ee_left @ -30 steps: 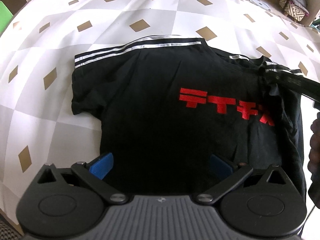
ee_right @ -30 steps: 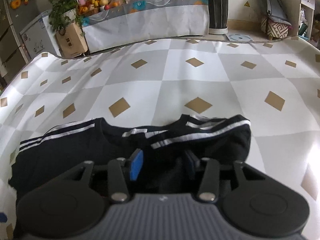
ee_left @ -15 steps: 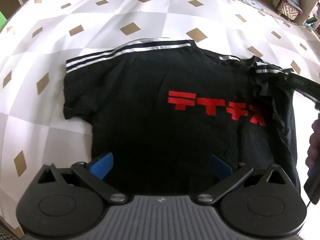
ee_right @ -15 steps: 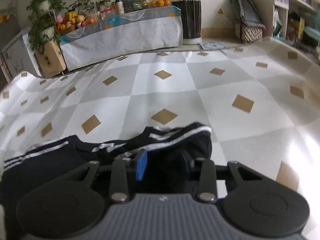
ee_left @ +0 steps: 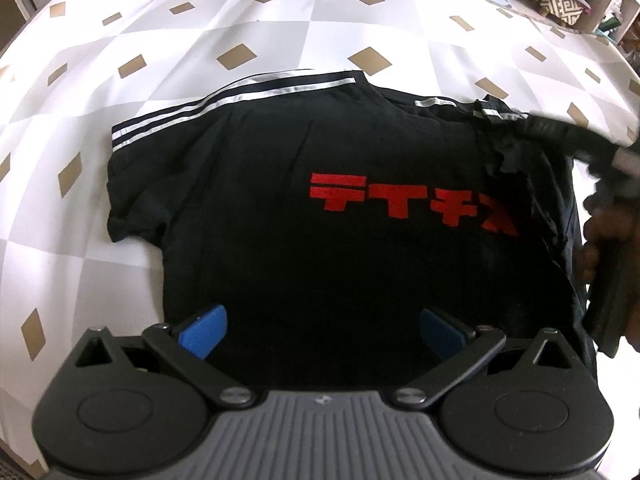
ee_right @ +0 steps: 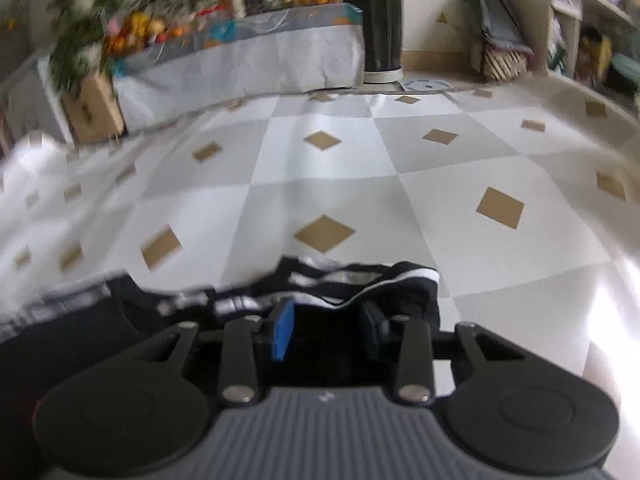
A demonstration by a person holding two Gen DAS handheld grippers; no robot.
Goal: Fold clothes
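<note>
- Left wrist view: a black T-shirt [ee_left: 328, 208] lies front up on the checked cloth [ee_left: 280, 32], red lettering [ee_left: 412, 204] across the chest, white stripes [ee_left: 236, 100] along the far shoulder and sleeve.
- Left gripper [ee_left: 320, 328] hangs over the shirt's near hem, jaws spread wide, nothing between the blue pads [ee_left: 202, 330].
- Same view only: the right gripper [ee_left: 568, 132] reaches in at the shirt's far right corner, with a hand [ee_left: 600, 236] on its handle at the picture's right edge.
- Right wrist view, blurred: the right gripper [ee_right: 326, 334] has just been closing; a bunched fold of the striped sleeve [ee_right: 360, 284] sits between its narrowed jaws, and it appears pinched.
- Right wrist view only: beyond the cloth's far edge, a covered table [ee_right: 240, 64] bearing plants, fruit and jars; a dark planter [ee_right: 382, 36] holding a plant; a cardboard box [ee_right: 94, 108], contents hidden.
</note>
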